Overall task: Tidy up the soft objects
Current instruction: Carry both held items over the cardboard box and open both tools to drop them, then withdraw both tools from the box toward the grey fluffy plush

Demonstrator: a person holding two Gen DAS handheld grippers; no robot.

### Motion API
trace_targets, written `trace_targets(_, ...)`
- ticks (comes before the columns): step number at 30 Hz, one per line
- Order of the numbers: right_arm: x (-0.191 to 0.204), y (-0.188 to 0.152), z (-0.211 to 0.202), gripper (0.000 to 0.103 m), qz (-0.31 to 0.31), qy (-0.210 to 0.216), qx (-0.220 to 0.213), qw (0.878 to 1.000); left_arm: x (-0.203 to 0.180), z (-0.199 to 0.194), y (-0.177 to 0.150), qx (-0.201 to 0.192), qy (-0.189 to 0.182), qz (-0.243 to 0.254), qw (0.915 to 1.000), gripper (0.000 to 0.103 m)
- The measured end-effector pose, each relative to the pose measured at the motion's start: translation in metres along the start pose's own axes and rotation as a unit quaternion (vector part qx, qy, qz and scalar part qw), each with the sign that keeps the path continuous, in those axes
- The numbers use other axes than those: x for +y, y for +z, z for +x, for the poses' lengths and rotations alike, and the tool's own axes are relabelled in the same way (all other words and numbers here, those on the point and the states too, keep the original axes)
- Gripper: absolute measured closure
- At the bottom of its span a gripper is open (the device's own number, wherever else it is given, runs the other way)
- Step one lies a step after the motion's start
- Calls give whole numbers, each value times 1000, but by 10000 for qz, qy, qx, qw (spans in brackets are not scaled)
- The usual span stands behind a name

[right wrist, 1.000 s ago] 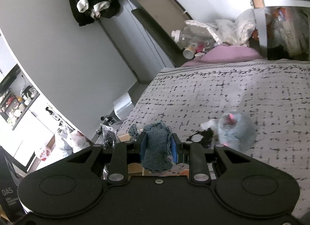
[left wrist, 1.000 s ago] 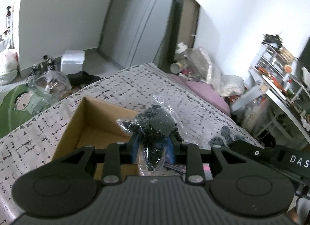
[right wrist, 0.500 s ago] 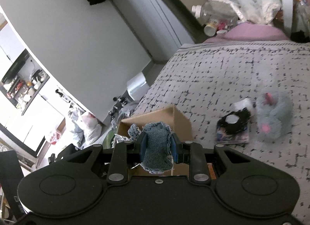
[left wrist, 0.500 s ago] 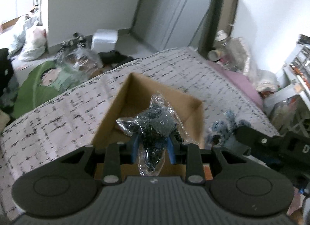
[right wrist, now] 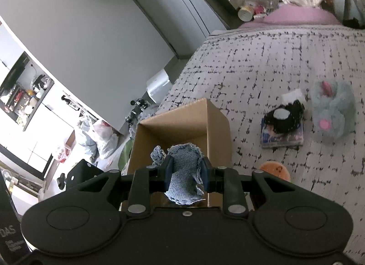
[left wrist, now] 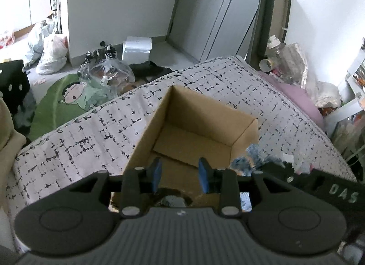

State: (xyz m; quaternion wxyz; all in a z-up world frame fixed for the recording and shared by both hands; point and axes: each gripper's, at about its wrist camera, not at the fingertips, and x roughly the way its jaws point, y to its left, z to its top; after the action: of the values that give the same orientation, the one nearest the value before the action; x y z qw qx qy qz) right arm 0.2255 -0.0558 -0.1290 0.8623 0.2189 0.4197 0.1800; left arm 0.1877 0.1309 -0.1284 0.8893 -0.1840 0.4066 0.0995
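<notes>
Left hand-held gripper [left wrist: 180, 175], jaws just parted and empty, hangs over the box [left wrist: 198, 126]; right hand-held gripper [right wrist: 186, 173] clamps denim cloth [right wrist: 184, 173] for dropping in.

daylight, soft shadows | fisheye bend at edges | slight blur

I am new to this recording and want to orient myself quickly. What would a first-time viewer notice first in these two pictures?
First comes the open cardboard box on the patterned bedspread, right below both grippers. The right gripper clamps a piece of blue denim cloth over the box, while the left gripper has just been opening and has nothing between its jaws. To the right lies a fluffy grey plush toy.
</notes>
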Motion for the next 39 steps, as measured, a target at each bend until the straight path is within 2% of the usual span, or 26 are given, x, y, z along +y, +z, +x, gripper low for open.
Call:
trace_targets(3, 0, -1, 3, 74, 54, 43, 55, 10000, 0, -3, 2, -33, 15, -54, 10000, 62)
trace_targets(5, -2, 0, 4, 70, 178, 133, 184, 9996, -2, -4, 3, -91, 116, 32, 9999, 51)
trace_targets(7, -7, 2, 1, 68, 300, 200, 262, 9990, -3, -3, 3, -89, 201, 57, 9997, 50)
trace_targets(8, -9, 3, -2, 64, 310, 215, 273, 9989, -3, -4, 4, -85, 212, 29, 9997, 49)
trace_targets(10, -12, 4, -11, 44, 278, 194, 199, 9992, -3, -6, 5, -97, 223, -25, 9997, 47)
trace_targets(14, -19, 5, -30, 36, 301, 220, 22, 9993, -7, -13, 5, -211, 269, -33, 9994, 32)
trace_targets(20, -32, 5, -53, 31, 367, 143, -107, 9992, -17, -25, 2, -336, 210, 59, 9992, 27)
trace_targets(22, -36, 6, -61, 26, 356, 91, -158, 9992, -21, -29, 1, -384, 173, 98, 9991, 25)
trace_targets(25, -42, 7, -74, 23, 314, -21, -248, 9992, -31, -32, -1, -449, 205, 311, 9983, 25)
trace_targets(32, -56, 8, -101, 16, 174, -272, -403, 9987, -45, -36, -9, -378, 31, 430, 9984, 23)
trace_targets(39, -73, 5, -120, 7, 71, -420, -558, 9975, -61, -42, -19, -466, -117, 712, 9963, 15)
